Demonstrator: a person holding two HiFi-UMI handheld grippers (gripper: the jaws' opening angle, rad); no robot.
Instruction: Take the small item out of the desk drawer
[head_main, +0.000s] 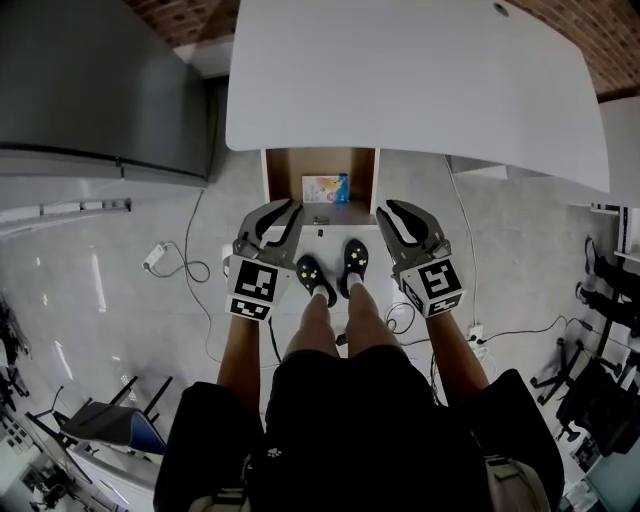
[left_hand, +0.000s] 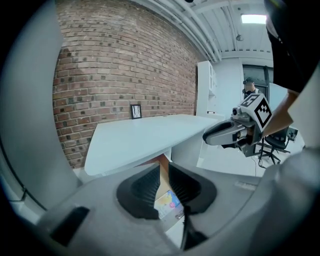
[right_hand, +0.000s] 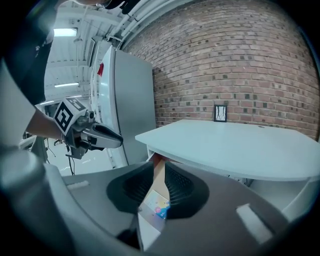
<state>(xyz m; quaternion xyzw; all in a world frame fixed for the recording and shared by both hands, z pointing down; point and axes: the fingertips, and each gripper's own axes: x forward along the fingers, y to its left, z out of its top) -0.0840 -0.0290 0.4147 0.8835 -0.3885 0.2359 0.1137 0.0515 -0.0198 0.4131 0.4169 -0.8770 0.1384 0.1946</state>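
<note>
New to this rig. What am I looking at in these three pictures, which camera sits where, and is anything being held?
There is no robot arm here. A person stands holding a tool in each hand, and each tool ends in a two-fingered claw.

The head view comes from a camera on the person's head, looking steeply down. It shows the left claw, the right claw, the person's shoes and a white desk. Under the desk, an open drawer holds a small colourful packet.

The other two pictures come from a camera riding on each claw, looking along its fingers toward the drawer.

Both claws stand open and grip nothing. The packet only shows through the gap between the fingers, further off.
</note>
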